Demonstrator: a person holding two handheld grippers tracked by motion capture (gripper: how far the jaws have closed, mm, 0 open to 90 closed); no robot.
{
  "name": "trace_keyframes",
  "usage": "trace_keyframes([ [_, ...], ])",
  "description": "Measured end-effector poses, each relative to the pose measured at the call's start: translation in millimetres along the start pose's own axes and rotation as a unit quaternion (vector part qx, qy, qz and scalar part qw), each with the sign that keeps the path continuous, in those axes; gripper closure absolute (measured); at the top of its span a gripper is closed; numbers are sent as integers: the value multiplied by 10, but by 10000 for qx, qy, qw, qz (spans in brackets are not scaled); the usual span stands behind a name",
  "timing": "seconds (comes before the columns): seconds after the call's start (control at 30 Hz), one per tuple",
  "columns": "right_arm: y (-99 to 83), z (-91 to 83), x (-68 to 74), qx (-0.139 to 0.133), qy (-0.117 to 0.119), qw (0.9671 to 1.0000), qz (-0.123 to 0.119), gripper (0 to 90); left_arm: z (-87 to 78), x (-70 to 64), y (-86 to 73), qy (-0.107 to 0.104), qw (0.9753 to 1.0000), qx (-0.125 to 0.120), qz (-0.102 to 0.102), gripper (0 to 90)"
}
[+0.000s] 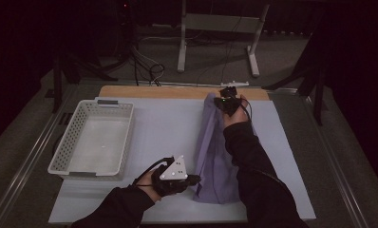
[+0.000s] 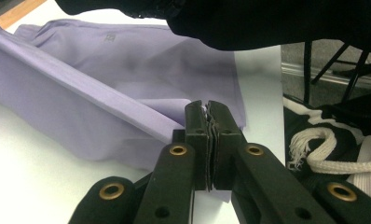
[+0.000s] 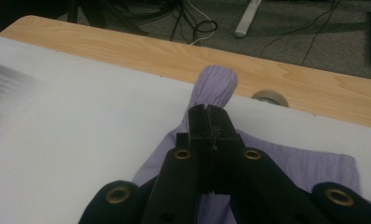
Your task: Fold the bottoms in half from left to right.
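A dim lab: floor cables (image 1: 146, 66), bare equipment stand (image 1: 218, 28).

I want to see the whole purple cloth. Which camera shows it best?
The high view: the purple cloth lies there end to end on the table. The left gripper view gives its near folds close up; the right gripper view gives its far, pinched end.

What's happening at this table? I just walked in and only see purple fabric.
A person is folding a purple garment on the white table. The left tool is shut on its near edge, and the right tool is shut on its far end. A white basket sits to the left.
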State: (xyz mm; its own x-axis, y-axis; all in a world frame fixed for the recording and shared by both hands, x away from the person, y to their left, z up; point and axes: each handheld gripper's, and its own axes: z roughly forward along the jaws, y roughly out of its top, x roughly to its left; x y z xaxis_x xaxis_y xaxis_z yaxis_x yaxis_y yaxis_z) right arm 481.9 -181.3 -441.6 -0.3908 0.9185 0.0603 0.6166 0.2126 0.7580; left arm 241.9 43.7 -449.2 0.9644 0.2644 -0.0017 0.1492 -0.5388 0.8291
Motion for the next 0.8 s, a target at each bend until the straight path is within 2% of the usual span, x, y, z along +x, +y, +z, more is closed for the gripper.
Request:
trace_keyframes([
  [0.27, -52, -137, -196, -82, -93, 9998, 132, 899, 114, -22, 87, -127, 9999, -13, 51, 888],
  [0.3, -44, -181, -240, -105, -103, 9997, 191, 899, 136, -23, 125, -139, 9998, -9, 111, 887],
  [0.53, -25, -280, -364, -161, -200, 9995, 201, 899, 186, -9, 268, -201, 9996, -67, 203, 887],
  [0.57, -16, -306, -402, -187, -222, 9992, 264, 899, 195, -5, 293, -200, 9995, -80, 245, 888],
  [0.63, -3, -320, -430, -195, -257, 9991, 289, 899, 225, -1, 334, -241, 9994, -121, 228, 888],
  [0.8, 39, -358, -485, -210, -341, 9990, 212, 899, 300, 5, 413, -265, 9991, -194, 281, 887],
])
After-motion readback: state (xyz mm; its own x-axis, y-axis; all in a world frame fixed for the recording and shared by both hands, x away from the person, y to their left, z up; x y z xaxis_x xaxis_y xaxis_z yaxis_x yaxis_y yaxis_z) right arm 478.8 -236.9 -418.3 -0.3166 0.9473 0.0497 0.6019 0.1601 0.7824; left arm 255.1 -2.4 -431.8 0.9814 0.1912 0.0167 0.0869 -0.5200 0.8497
